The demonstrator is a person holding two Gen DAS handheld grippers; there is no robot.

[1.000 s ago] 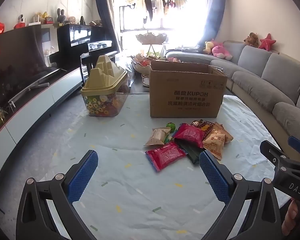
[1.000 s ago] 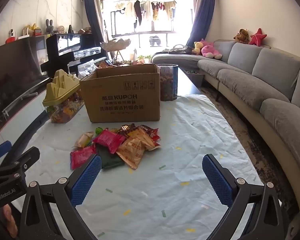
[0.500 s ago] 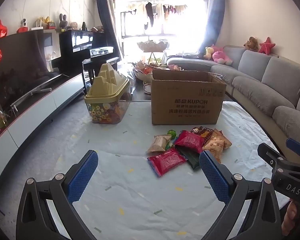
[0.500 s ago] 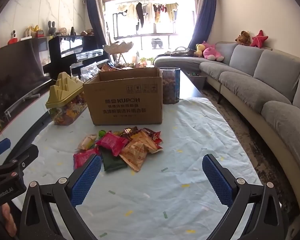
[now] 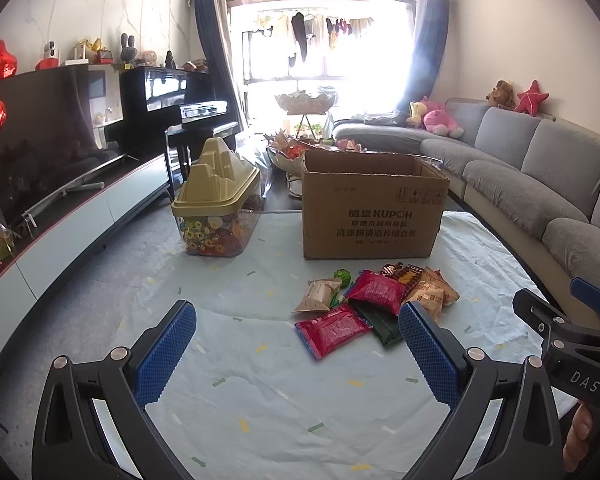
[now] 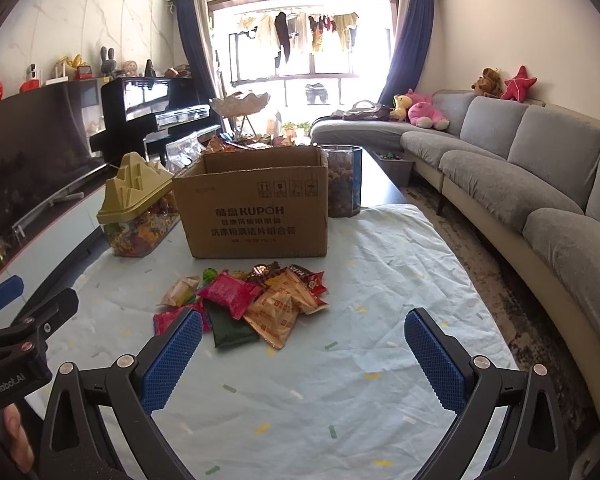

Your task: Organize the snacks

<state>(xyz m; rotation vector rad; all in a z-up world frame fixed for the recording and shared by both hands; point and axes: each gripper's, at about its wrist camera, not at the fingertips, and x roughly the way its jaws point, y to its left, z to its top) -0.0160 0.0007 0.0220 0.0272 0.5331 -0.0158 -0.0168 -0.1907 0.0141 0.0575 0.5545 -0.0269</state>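
Both cameras sit a little higher and farther back than a second ago, so the snack pile (image 5: 374,306) appears smaller and lower, just right of the frame's centre. The left gripper (image 5: 296,354) is spread wide and holds nothing; the right gripper (image 6: 302,356) is also spread wide and empty. In the right wrist view its left finger (image 6: 172,360) covers part of a red packet (image 5: 332,330). Behind the pile stands an open cardboard box (image 5: 374,208), close to the snacks but not touching. At centre left of the left view, a clear container with a yellow lid (image 5: 216,204) stands apart from the box. A tall clear jar (image 6: 344,182) stands just behind the box's right corner. All rest on the pale tablecloth (image 5: 260,392).
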